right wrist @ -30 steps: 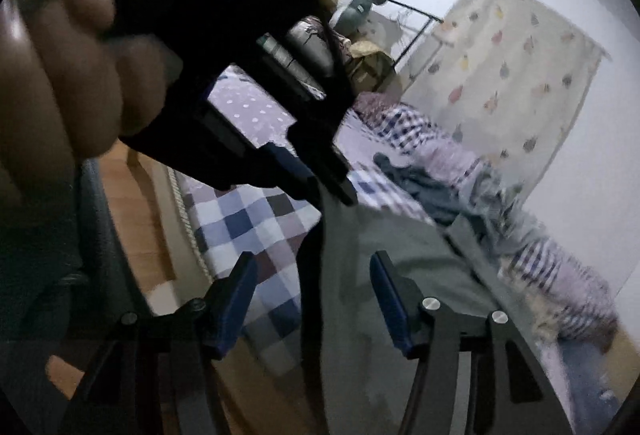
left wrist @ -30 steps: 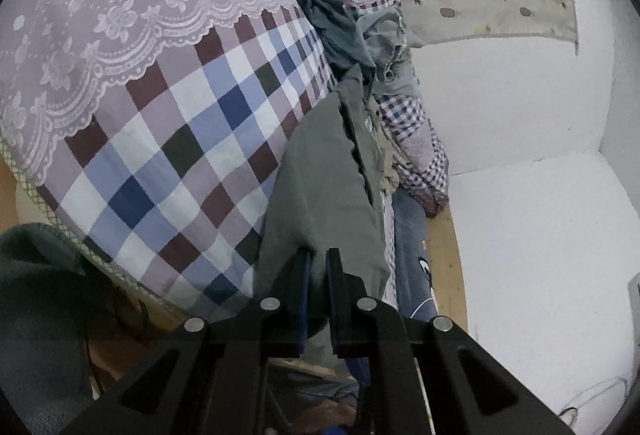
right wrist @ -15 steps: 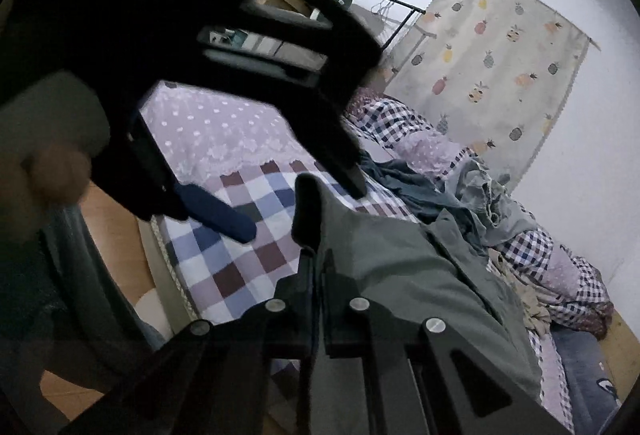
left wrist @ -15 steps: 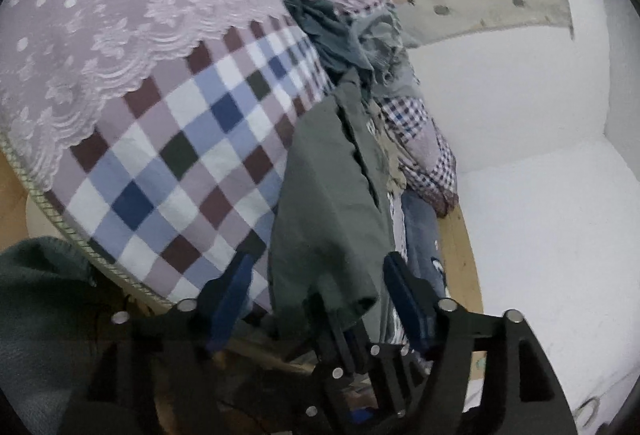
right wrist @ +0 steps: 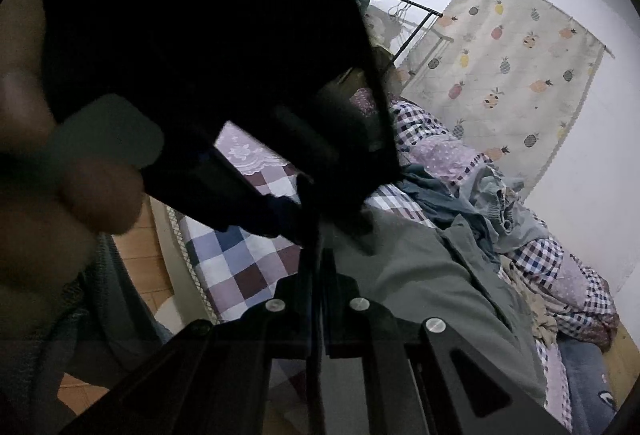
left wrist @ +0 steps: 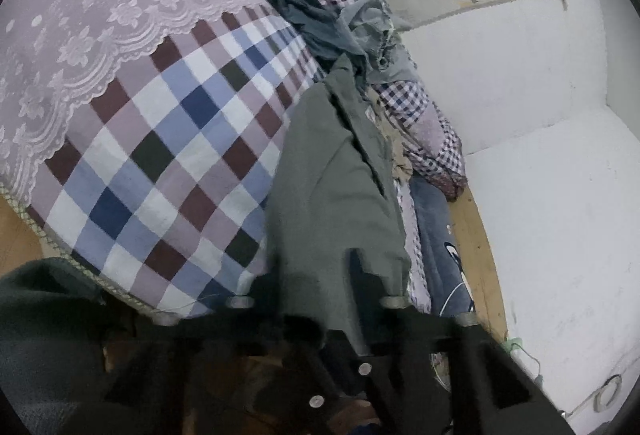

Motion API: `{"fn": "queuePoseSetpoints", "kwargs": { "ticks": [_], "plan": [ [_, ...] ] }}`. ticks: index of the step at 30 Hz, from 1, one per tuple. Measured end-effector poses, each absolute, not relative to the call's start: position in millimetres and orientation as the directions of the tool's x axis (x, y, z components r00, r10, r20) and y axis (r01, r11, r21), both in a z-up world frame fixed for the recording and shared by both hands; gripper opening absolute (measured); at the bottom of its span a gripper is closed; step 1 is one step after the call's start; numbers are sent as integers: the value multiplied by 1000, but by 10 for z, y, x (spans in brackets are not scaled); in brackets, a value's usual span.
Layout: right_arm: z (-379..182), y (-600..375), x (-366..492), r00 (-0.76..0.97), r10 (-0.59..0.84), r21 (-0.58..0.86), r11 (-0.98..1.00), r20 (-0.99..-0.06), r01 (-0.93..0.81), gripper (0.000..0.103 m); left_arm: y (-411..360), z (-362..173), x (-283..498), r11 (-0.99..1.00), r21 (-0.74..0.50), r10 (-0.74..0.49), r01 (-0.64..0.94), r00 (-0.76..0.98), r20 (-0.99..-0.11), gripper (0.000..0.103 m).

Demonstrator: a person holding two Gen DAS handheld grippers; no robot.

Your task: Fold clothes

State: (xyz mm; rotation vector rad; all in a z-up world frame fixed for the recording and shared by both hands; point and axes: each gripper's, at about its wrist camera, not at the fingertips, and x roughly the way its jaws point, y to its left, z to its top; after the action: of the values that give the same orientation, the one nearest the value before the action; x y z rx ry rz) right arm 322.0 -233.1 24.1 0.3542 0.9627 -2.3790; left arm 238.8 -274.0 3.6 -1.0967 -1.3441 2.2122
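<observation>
A grey-green garment (left wrist: 332,175) lies stretched along the side of the bed, and its near end is lifted toward both grippers. In the left wrist view my left gripper (left wrist: 316,275) is blurred. Its fingers are partly drawn in, a gap still shows between them, and the garment's hem hangs in that gap. In the right wrist view my right gripper (right wrist: 320,267) is shut on the raised edge of the garment (right wrist: 432,275). The left gripper (right wrist: 316,223) looms dark just beyond it, held by a person's hand (right wrist: 100,195).
The bed has a checked cover (left wrist: 160,155) with a lace-edged lilac top. A heap of other clothes (left wrist: 340,23) lies farther along the bed, beside a checked quilt (right wrist: 560,259). A white wall (left wrist: 540,195) and a strip of wooden floor (left wrist: 480,255) are on the right. A pineapple-print curtain (right wrist: 500,55) hangs behind.
One second ago the left gripper held the garment and the right was open. The right then shut on it and the left opened. Now the left fingers are drawing in around the hem.
</observation>
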Motion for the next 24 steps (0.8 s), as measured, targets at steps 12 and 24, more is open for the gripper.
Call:
{"fn": "queuePoseSetpoints", "kwargs": {
  "ticks": [12, 24],
  "plan": [
    [28, -2075, 3164, -882, -234, -643, -612, -409, 460, 34, -2882, 131, 2473, -433, -899, 615, 69, -706, -351, 1],
    [-124, -1293, 2956, -913, 14, -722, -617, -409, 314, 34, -3053, 540, 2532, -323, -947, 616, -3, -760, -208, 1]
  ]
}}
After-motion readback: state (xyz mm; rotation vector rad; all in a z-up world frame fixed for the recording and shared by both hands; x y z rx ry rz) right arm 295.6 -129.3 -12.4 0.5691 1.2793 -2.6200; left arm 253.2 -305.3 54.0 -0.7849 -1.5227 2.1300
